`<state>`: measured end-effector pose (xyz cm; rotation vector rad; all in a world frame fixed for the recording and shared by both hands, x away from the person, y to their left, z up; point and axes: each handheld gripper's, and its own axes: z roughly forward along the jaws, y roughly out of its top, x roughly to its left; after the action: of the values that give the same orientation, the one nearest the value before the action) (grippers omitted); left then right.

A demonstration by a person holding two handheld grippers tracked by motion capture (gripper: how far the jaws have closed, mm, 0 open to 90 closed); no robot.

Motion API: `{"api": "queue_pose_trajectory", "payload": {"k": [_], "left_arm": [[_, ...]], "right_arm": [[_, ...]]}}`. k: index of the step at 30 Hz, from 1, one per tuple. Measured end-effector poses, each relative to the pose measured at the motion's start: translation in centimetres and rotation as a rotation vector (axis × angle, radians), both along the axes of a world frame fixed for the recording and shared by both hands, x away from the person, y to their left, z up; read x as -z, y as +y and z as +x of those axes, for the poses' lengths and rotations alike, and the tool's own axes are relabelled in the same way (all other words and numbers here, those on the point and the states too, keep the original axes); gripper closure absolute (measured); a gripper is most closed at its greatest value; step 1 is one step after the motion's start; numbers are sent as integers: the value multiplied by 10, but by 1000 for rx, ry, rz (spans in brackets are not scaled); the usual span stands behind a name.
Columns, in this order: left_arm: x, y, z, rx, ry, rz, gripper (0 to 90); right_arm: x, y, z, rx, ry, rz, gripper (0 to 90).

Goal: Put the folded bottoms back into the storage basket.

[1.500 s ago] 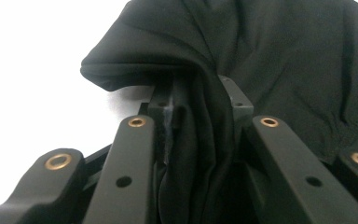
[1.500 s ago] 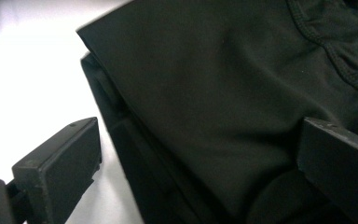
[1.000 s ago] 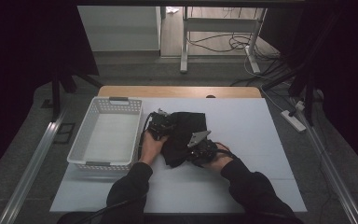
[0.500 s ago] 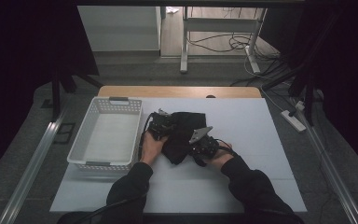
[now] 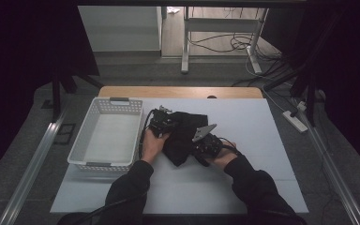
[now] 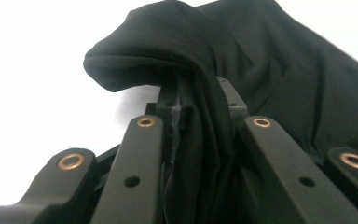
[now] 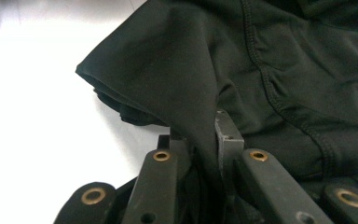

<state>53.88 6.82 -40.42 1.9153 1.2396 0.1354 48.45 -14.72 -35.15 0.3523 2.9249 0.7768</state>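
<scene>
**Both tools pinching black garment, mid-bench**

Left tool (image 6: 198,112): jaws closed on a thick fold of soft, matte black garment (image 5: 183,133). Right tool (image 7: 200,140): jaws clamped on a thin peaked fold; stitched seams visible beside it. Garment lies bunched on the smooth white bench (image 5: 253,187), just right of the perforated white plastic basket (image 5: 104,138).

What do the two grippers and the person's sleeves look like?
Both grippers, the left gripper and the right gripper, are black, with brass-coloured rivets on the linkage bars. The right one carries a grey three-cornered plate. A black cable trails from each. The person wears dark long sleeves.
</scene>
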Motion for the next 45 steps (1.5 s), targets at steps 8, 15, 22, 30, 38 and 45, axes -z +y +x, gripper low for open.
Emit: {"api": "queue_pose_trajectory", "payload": {"k": [8, 15, 22, 30, 38, 45], "left_arm": [[-24, -3, 5, 35, -34, 36, 764], [-40, -1, 7, 48, -54, 41, 764], [-52, 8, 9, 54, -48, 5, 764], [-62, 20, 10, 51, -61, 7, 764], [-67, 30, 11, 56, -66, 23, 764], [-74, 42, 11, 53, -82, 26, 763]], "right_arm": [[-13, -3, -2, 4, 9, 49, 817], [-29, -1, 0, 16, 33, 108, 817], [-44, 5, 2, 11, 47, 151, 816], [-52, 18, 2, -4, 46, 168, 817], [-55, 30, 7, -1, 80, 196, 817], [-61, 41, 9, -6, 93, 223, 817]]}}
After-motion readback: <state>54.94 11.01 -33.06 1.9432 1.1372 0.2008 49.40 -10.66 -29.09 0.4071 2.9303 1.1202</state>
